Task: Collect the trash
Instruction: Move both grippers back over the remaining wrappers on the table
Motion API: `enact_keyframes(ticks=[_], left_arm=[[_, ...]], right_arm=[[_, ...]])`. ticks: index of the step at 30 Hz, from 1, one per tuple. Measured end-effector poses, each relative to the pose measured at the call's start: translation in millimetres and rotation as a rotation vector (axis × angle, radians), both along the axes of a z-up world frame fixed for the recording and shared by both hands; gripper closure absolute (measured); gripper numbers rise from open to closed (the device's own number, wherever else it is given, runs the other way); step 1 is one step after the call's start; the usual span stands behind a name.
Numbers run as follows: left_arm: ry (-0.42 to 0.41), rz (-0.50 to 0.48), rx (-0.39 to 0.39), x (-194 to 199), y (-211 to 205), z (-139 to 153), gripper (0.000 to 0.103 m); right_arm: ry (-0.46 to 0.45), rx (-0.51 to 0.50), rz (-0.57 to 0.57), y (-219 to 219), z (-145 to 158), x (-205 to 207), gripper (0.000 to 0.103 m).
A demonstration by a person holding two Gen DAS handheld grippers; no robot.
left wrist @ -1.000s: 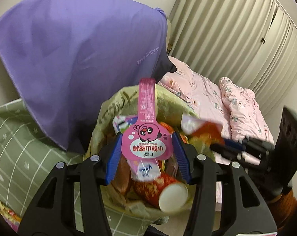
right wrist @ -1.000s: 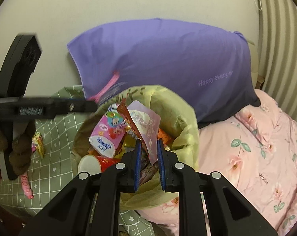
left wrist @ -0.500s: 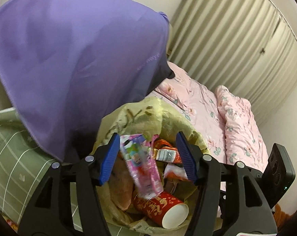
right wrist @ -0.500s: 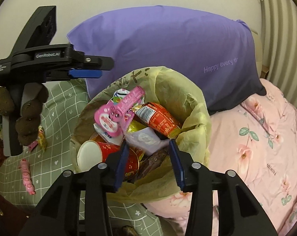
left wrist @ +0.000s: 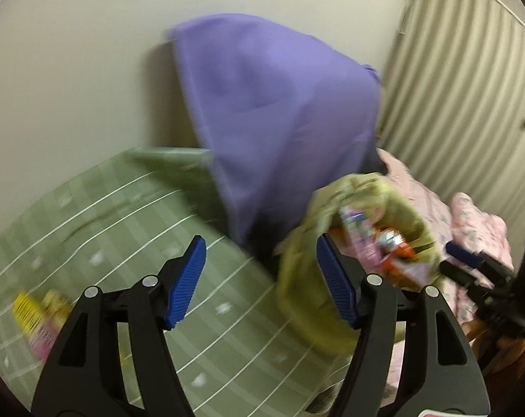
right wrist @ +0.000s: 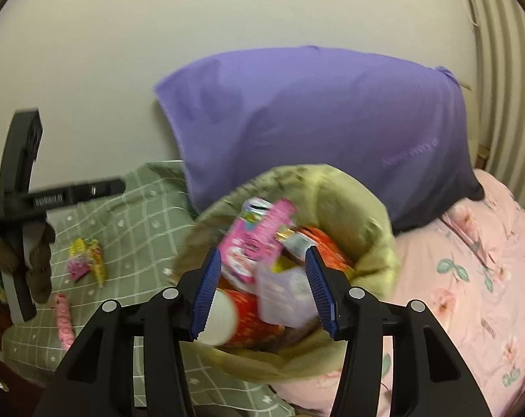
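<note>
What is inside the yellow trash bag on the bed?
The yellow trash bag holds a red paper cup, a pink snack wrapper and an orange packet. Whatever lies deeper is covered by these.

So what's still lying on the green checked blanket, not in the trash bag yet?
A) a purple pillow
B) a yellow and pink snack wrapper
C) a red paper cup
B: the yellow and pink snack wrapper lies on the green checked blanket, left of the trash bag that holds the red paper cup.
</note>
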State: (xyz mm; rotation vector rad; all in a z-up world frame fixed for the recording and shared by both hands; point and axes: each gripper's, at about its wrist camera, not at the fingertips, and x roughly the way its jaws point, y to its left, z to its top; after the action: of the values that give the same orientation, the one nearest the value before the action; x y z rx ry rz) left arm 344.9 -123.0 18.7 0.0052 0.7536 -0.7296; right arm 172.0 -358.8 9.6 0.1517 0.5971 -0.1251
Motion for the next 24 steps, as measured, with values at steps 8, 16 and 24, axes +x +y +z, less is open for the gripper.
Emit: enact_keyframes(ticks=[8,16,24], left_arm=[[0.079,0.248,0.045,-5.6,96.3,-35.5,0.04],[0.107,0.466,0.069,-17.0,179.1,-50.7,0.04],[0.127,0.587,0.065,-27.4,233.1,-57.0,0.04]], right_arm=[[-0.021,0.022,0.188,45.0,4.3,25.3,0.044],[0.017,0.029,0.341,94.6,-4.2,58.2,0.04],[0.091,-0.018,0.453,145.8,-23.9,94.1,0.04]])
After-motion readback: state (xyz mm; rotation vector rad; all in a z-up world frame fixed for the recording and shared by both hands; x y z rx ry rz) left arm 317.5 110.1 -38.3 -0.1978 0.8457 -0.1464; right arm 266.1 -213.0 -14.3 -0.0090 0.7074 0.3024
